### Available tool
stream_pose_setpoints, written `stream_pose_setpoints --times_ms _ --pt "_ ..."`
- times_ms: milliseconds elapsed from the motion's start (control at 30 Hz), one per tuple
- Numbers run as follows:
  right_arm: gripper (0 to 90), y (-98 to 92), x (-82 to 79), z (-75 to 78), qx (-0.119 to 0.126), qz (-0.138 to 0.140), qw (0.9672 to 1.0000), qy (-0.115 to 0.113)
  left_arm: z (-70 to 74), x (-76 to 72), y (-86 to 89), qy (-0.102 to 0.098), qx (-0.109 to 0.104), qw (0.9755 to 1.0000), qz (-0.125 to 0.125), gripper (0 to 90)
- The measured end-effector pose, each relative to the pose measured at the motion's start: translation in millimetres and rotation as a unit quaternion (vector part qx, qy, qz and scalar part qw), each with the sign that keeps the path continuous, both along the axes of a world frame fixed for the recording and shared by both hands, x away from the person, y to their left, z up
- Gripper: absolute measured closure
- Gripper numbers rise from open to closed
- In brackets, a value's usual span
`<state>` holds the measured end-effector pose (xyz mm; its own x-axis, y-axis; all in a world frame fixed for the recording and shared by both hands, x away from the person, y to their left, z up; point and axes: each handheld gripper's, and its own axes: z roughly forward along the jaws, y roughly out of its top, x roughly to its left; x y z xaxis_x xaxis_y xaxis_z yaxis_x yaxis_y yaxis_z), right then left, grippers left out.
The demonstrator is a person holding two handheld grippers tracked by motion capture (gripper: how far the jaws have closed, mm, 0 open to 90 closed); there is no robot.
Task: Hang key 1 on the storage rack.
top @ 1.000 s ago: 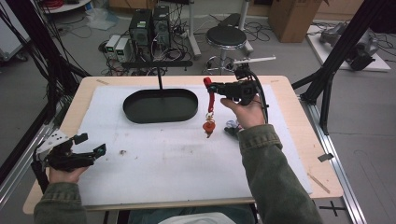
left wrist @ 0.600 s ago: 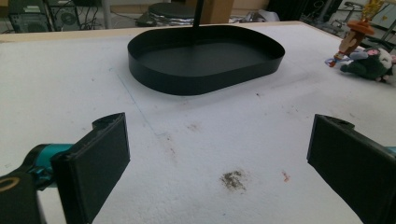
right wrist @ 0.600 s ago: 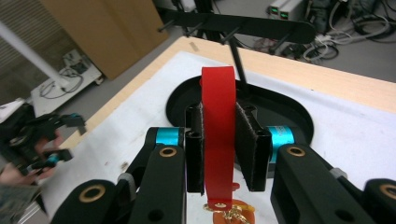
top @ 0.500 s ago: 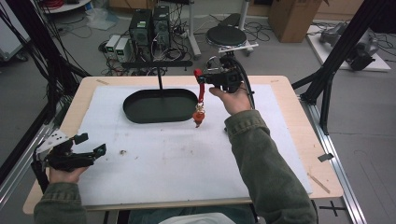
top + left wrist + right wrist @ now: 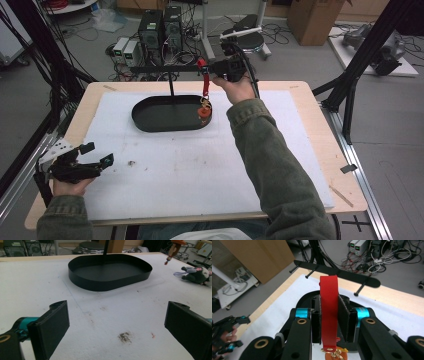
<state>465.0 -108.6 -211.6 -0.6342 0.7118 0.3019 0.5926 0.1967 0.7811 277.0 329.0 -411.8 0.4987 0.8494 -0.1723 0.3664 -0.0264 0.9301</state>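
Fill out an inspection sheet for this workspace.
Surface: white foam mat on a wooden table, with brown smudges.
Job's things: red strap with an orange charm hanging over the black oval tray; black peg rack behind it.
Clutter: small plush toy on the mat.
Grippers: right gripper shut on the strap; left gripper open, low over the mat.
Cables: a black one trails from the right gripper; tangles on the floor.
Surroundings: power supplies, stool, cardboard box.
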Motion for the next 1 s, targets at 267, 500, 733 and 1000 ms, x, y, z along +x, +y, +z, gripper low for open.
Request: stream_pose_setpoints --times_ms 267,500,733,1000 --pt "74.4 28.8 19.3 13.3 -0.009 0.005 0.9999 -0.004 0.3 2.0 0.3 -0.006 -0.034 0.9994 -0.005 6.1" --pt "74.4 51.4 49.8 10.6 -0.010 -0.017 0.9998 -0.003 1.0 1.9 0.9 -0.009 -0.037 0.9993 -0.003 6.1" --pt "74.4 68.4 73.4 9.2 -0.002 -0.030 0.9996 0.000 1.7 7.2 0.3 -0.017 -0.039 0.9991 0.005 6.1" --pt "74.4 93.7 87.1 7.5 -0.033 -0.038 0.9986 -0.011 3.7 9.5 -2.8 -0.021 -0.031 0.9993 0.005 6.1"
